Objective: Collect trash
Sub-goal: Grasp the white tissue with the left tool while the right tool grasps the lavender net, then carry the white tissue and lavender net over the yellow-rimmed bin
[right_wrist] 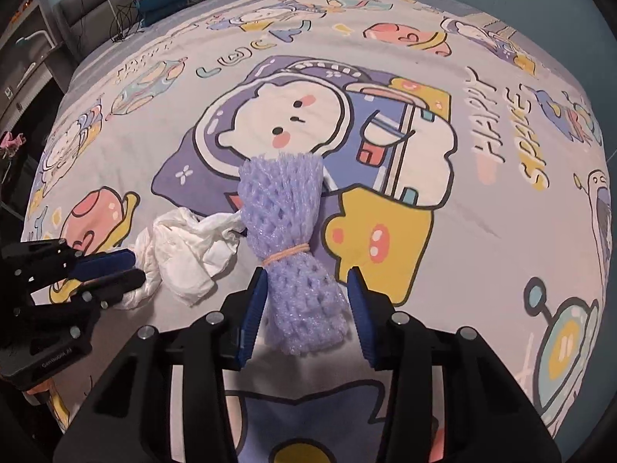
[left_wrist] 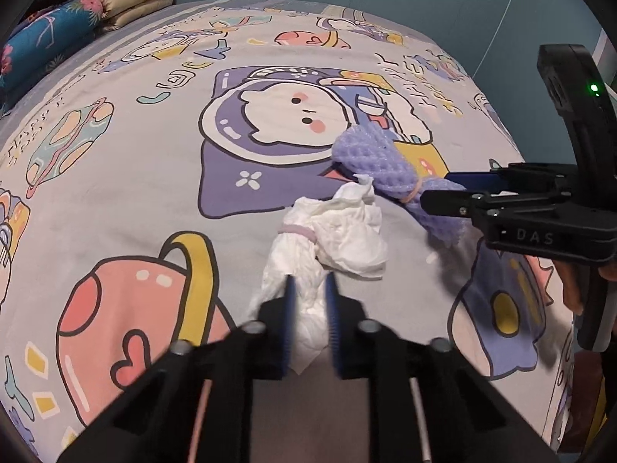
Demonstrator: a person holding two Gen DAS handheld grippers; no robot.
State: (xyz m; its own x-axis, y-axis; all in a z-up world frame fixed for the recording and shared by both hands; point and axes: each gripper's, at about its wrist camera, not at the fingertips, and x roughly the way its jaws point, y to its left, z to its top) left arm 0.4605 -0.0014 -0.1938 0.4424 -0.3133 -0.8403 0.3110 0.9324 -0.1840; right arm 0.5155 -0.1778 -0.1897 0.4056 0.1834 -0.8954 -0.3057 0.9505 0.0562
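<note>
Now both bundles lie mid-bed on the cartoon bedsheet (right_wrist: pixel 482 231), with plenty of bare sheet around them and folded quilts (left_wrist: pixel 131 0) at the far edge. Left gripper (left_wrist: pixel 310 293) is clenched on the near end of the white tissue bundle (left_wrist: pixel 339 235), whose long axis runs near-to-far, banded at its waist. Right gripper (right_wrist: pixel 306 289) straddles the purple foam net (right_wrist: pixel 285 212), also lying near-to-far; jaws apart, right pad clear of it.
</note>
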